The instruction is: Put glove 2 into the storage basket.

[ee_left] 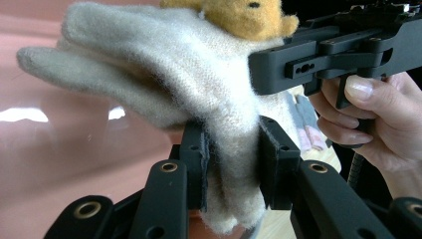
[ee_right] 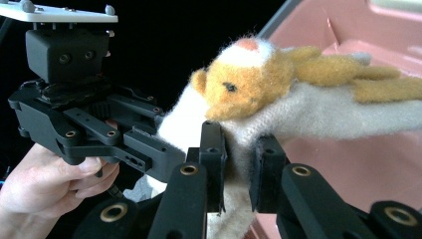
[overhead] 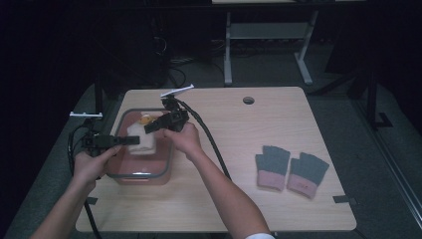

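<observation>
Grippers number two: the left gripper [overhead: 130, 141] and right gripper [overhead: 151, 128] both clamp one cream glove [overhead: 141, 138] held over one pink bin [overhead: 142, 175], with two grey gloves [overhead: 291, 169] lying well right. Gripper views reveal its orange animal patch [ee_right: 239, 89].

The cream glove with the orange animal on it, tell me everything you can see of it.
The cream glove looks like fuzzy knitted wool, fingers spread limply, with an orange plush animal face sewn on its back. It hangs above the pink bin, pinched between the left claw and the right claw, both shut on its fabric.
</observation>
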Action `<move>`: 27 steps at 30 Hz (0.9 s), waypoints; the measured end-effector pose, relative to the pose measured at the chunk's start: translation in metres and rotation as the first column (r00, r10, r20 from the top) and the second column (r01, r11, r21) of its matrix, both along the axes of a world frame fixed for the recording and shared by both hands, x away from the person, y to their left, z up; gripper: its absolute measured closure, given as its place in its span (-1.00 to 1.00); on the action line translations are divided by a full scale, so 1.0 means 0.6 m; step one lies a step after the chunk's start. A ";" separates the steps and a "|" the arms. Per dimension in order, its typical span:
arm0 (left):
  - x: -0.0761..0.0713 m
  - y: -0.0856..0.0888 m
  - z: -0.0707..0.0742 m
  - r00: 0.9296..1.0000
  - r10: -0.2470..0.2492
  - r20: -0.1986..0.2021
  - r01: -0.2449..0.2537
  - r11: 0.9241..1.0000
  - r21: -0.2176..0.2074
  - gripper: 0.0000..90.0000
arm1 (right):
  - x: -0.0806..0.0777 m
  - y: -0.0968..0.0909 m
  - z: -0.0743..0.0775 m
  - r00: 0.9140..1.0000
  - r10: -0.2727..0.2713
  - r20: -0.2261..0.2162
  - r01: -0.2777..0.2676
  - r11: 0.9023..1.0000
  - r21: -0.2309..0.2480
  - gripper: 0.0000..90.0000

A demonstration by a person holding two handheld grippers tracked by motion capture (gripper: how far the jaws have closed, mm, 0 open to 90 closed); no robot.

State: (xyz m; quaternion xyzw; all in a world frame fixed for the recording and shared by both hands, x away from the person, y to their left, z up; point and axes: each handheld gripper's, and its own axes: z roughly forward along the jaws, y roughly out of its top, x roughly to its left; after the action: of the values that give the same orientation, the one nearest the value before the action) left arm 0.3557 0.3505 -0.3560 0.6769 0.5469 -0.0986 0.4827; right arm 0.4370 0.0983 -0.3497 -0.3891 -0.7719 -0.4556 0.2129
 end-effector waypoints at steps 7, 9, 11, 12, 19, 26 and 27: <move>0.002 0.002 -0.022 0.999 0.005 -0.034 -0.004 0.999 0.033 0.53 | 0.003 0.007 -0.034 0.999 -0.003 -0.039 0.002 1.000 -0.007 0.76; 0.002 0.001 -0.028 0.999 0.006 -0.044 -0.004 0.999 0.043 0.53 | 0.005 0.009 -0.046 0.999 -0.002 -0.048 0.001 1.000 -0.011 0.76; 0.003 0.001 -0.034 0.999 0.005 -0.052 -0.003 0.999 0.053 0.53 | 0.005 0.010 -0.050 0.998 -0.004 -0.055 0.004 1.000 -0.010 0.76; 0.004 0.000 -0.038 0.998 0.007 -0.058 -0.004 0.998 0.056 0.53 | 0.005 0.010 -0.054 0.998 -0.003 -0.060 0.002 1.000 -0.014 0.76; 0.007 -0.006 -0.047 0.998 0.001 -0.069 0.008 0.991 0.132 0.52 | 0.008 0.014 -0.081 0.995 -0.003 -0.095 0.001 1.000 -0.028 0.75; 0.007 -0.010 -0.063 0.995 0.011 -0.101 0.006 0.987 0.159 0.53 | 0.006 0.019 -0.088 0.997 0.004 -0.081 -0.011 0.996 -0.087 0.73; 0.007 -0.010 -0.065 0.995 0.013 -0.102 0.005 0.986 0.168 0.53 | 0.006 0.019 -0.088 0.997 0.003 -0.080 -0.011 0.995 -0.097 0.72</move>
State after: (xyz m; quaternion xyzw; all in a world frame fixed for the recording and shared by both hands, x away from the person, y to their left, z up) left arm 0.3599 0.3443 -0.3949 0.7081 0.5787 -0.0857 0.3954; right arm 0.4404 0.1099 -0.4023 -0.4140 -0.7855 -0.4007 0.2258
